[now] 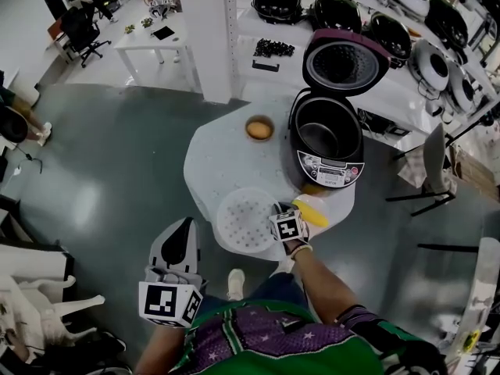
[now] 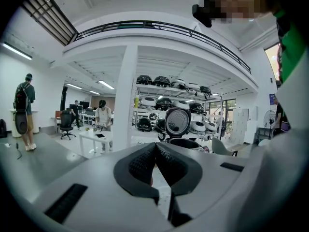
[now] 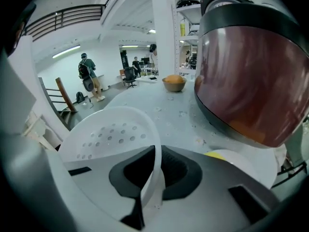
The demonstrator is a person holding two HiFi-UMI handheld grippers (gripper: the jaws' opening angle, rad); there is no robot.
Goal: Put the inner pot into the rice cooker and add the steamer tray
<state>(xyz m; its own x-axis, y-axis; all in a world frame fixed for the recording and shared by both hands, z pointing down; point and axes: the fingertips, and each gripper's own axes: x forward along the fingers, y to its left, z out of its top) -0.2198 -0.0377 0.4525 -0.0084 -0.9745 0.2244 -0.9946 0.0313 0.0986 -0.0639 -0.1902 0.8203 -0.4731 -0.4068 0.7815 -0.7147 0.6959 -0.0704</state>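
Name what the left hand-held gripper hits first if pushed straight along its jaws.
Likely the open rice cooker, which sits just beyond the shut tips of the left hand-held gripper in its own view. Depth is unclear, so the near edge of the white table might come first.

on the bench (image 1: 219, 162) i count one open rice cooker (image 1: 332, 169) with one inner pot (image 1: 319, 137) in it, one steamer tray (image 1: 244, 221), one bowl (image 1: 259, 128) and one yellow item (image 1: 312, 212). i hold two grippers: one left gripper (image 1: 185, 225) and one right gripper (image 1: 280, 208). the shelves (image 1: 258, 26) carry at least six more cookers (image 1: 277, 0). in the left gripper view i count three people (image 2: 102, 116) in the room.
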